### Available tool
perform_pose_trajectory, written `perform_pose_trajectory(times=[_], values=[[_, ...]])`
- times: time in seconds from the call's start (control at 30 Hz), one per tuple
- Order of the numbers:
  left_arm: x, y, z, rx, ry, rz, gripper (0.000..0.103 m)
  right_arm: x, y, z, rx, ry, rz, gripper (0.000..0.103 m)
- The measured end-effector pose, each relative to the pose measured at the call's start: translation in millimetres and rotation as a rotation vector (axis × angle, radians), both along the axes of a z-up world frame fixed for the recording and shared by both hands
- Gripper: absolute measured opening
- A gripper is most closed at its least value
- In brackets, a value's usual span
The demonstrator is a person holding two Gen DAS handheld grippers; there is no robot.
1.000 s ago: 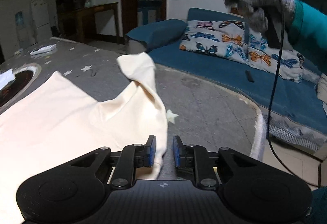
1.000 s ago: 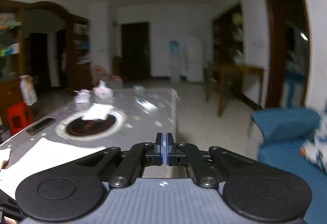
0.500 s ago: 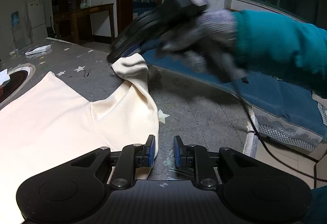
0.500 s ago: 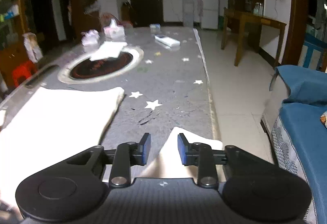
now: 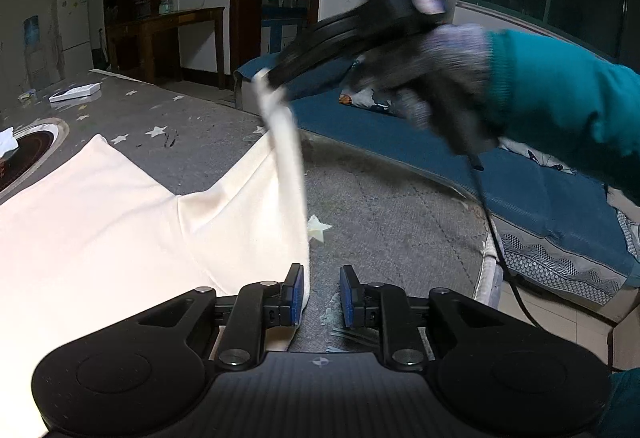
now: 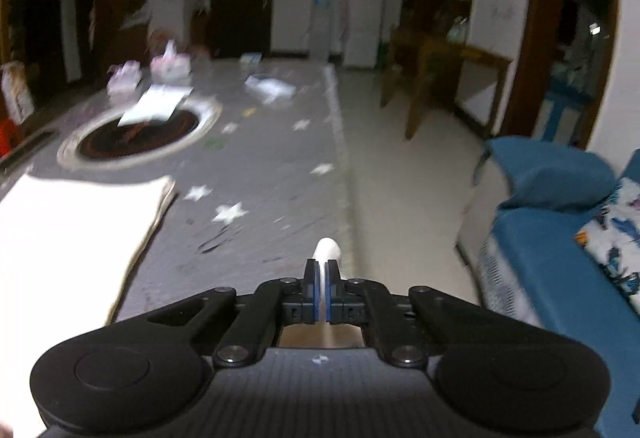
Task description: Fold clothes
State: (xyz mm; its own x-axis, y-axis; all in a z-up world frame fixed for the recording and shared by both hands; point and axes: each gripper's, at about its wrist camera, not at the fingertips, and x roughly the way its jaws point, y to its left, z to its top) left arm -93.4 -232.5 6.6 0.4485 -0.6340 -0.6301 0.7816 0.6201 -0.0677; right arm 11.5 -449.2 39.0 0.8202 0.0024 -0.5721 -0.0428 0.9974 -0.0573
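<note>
Here the cream garment (image 5: 120, 222) lies spread on the grey counter (image 5: 392, 206), except for one sleeve (image 5: 286, 142), which the right gripper (image 6: 321, 280) has pinched at its tip and lifted clear of the surface. In the right wrist view the fingers are closed on a small nub of cloth (image 6: 328, 250); only that narrow edge sits between the pads. The left gripper (image 5: 320, 296) rests low at the near hem with its fingers open, one pad (image 5: 296, 294) just touching the cloth edge, holding nothing.

Risks, as judged from this arrangement: the shallow pinch could slip as the sleeve is carried across, dropping it in a crumpled heap. With the body unpinned, a pull on the sleeve may drag the whole garment along the counter and skew any fold line. The right gripper's cable (image 5: 486, 206) hangs near the counter edge and could snag. Motion blur in the right view suggests speed, which would worsen all three.
</note>
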Motion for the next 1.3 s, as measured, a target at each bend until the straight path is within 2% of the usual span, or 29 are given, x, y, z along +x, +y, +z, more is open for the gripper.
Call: perform_pose_trajectory(times=[0.1, 0.4, 0.43, 0.47, 0.53, 0.7, 0.77, 1.07, 1.2, 1.3], values=[[0, 1, 0, -0.004, 0.003, -0.001, 0.022, -29, -23, 11, 0.028, -0.048, -0.051, 0.002], [-3, 3, 1, -0.003, 0.015, -0.018, 0.022, -50, -47, -6, 0.068, 0.013, -0.100, 0.006], [-3, 3, 1, -0.004, 0.018, -0.016, 0.023, -52, -50, -8, 0.072, 0.020, -0.105, 0.007], [-2, 4, 1, -0.005, 0.021, -0.013, 0.023, -55, -53, -10, 0.076, 0.027, -0.110, 0.015], [-2, 5, 1, -0.008, 0.027, -0.009, 0.024, -51, -35, -12, 0.122, 0.053, -0.017, 0.029], [-5, 11, 1, -0.017, 0.042, 0.002, 0.024, -29, 7, -33, 0.137, 0.142, 0.129, 0.035], [-6, 14, 1, -0.021, 0.046, 0.002, 0.024, -22, 16, -38, 0.103, 0.124, 0.137, 0.041], [-11, 24, 7, -0.045, 0.047, 0.023, 0.026, -8, 28, -26, 0.062, 0.105, 0.166, 0.045], [-13, 47, 22, -0.087, 0.021, 0.097, 0.027, -23, 42, -17, 0.080, 0.087, 0.237, 0.051], [-10, 76, 32, -0.097, -0.011, 0.212, 0.027, -34, 53, -21, 0.087, 0.108, 0.283, 0.052]])
